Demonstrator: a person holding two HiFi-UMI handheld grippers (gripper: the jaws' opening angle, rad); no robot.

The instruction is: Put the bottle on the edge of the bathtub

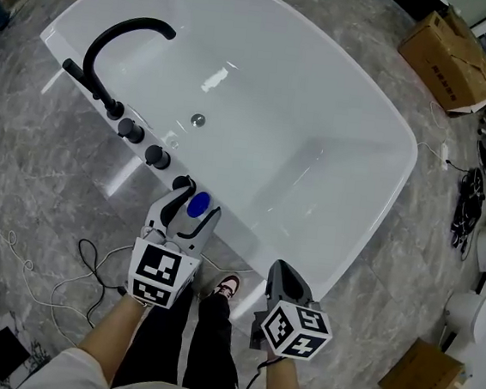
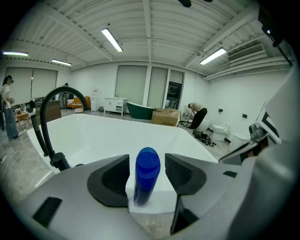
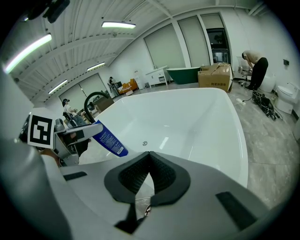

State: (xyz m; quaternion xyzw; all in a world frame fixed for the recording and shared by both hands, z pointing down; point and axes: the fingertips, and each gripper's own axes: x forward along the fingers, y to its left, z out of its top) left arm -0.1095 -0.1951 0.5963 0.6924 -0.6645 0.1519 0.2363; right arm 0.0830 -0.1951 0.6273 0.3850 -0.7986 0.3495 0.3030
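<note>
A blue bottle (image 2: pixel 146 176) with a rounded blue cap (image 1: pixel 198 204) stands with its foot on the white rim (image 1: pixel 246 250) of the bathtub, beside the black tap knobs. My left gripper (image 2: pixel 146 172) sits around it, open, with a narrow gap showing on each side between the dark pads and the bottle. In the right gripper view the bottle (image 3: pixel 108 139) shows its label and appears tilted between the left gripper's fingers (image 3: pixel 77 131). My right gripper (image 3: pixel 149 174) is shut on nothing, hovering over the near rim (image 3: pixel 206 159) to the right (image 1: pixel 286 276).
A black curved faucet (image 1: pixel 112 46) and two round knobs (image 1: pixel 131 130) (image 1: pixel 157 156) line the rim left of the bottle. The drain (image 1: pixel 198 121) sits in the tub floor. Cardboard boxes (image 1: pixel 451 60) (image 1: pixel 422 381), cables and toilets stand on the marble floor at right.
</note>
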